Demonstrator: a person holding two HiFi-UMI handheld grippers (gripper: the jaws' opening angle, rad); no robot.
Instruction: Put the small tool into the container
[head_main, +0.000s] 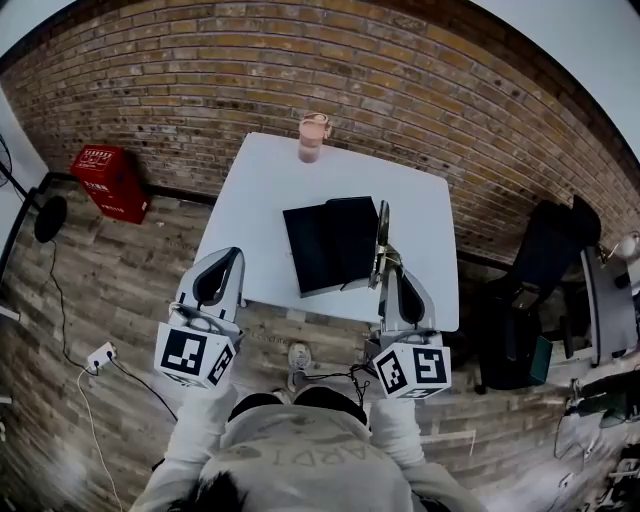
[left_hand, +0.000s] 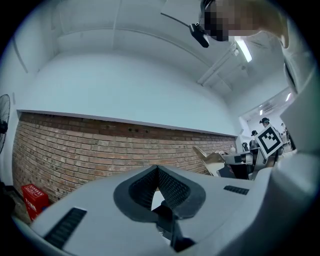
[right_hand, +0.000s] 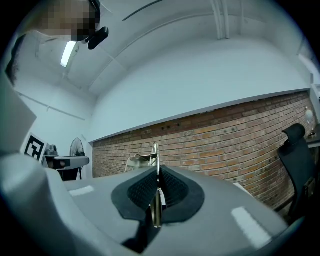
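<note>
Holding small tool (head_main: 382, 232) upright, right tongs (head_main: 386, 268) are clamped on it at the right edge of the black container (head_main: 330, 240) on the tabletop (head_main: 260, 190), probably lined up to drop in. Left tongs (head_main: 236, 254) pinched together, empty, kept aside.

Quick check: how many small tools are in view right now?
1. The small metal tool is clamped in the right gripper, which the head view shows beside the black container, at its right edge. More could lie hidden inside it.

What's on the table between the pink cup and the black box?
Nothing, just bare white table between pink cup and black box, in the head view.
</note>
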